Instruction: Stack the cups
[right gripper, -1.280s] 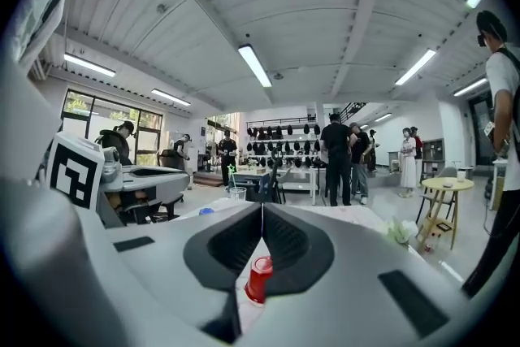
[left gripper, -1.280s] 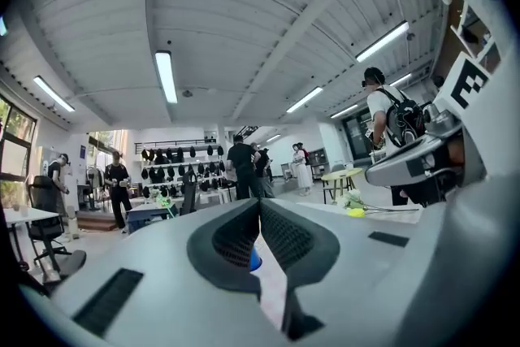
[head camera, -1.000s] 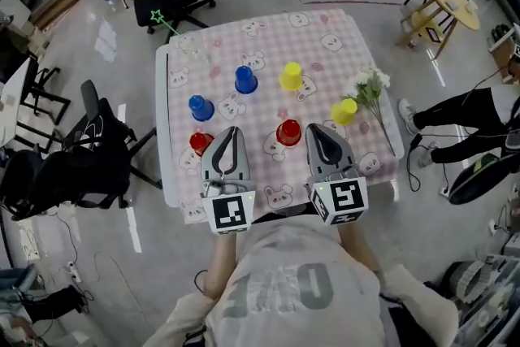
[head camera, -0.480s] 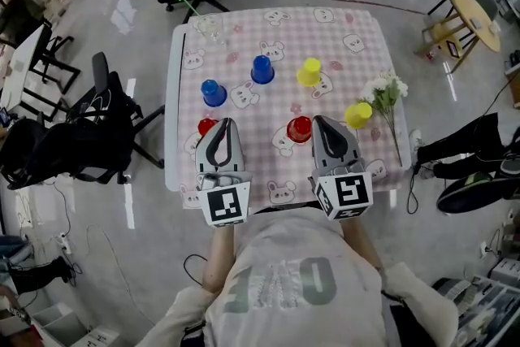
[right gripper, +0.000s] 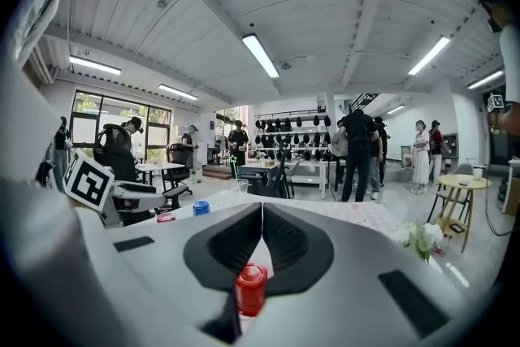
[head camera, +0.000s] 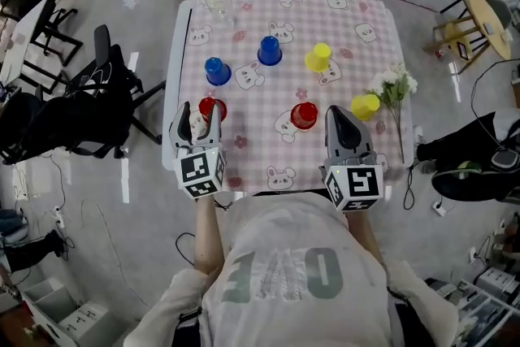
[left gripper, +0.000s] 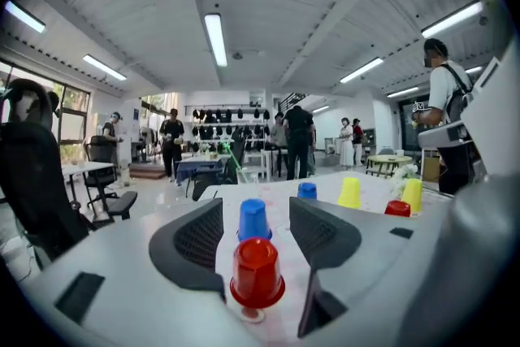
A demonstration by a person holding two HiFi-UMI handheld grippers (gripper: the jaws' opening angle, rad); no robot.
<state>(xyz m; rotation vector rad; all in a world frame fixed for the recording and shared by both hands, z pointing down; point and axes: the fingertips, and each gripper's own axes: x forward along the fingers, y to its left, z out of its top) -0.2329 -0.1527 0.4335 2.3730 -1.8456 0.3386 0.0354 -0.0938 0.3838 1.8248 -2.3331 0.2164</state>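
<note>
Surface: a table (head camera: 284,20) under a pink checked cloth with rabbit prints, in an open workroom with a grey floor.

Near edge, toward the left corner: the left gripper (left gripper: 256,206). Its jaws have just been opening and now stand spread. The near red cup (left gripper: 257,272) sits mouth down between them, with both pads clear of it. Judgement: this is the approach to the first pick, with nothing pinched yet.

Near edge, right: the right gripper (right gripper: 262,211) has its jaws pressed together and empty, probably parked while the left works. The second red cup (head camera: 305,114) stands just beside its tip.

At the right edge are a yellow cup (head camera: 365,106) and flowers (head camera: 396,84). Farther in are a blue cup (head camera: 217,71), another blue cup (head camera: 270,50) and a second yellow cup (head camera: 318,57). At the far left corner stands a clear glass (head camera: 215,2).

The cups all stand apart, so none is stacked yet.

Writing: the large shirt letters (head camera: 284,276) cannot be read with certainty. The cups show no labels.
</note>
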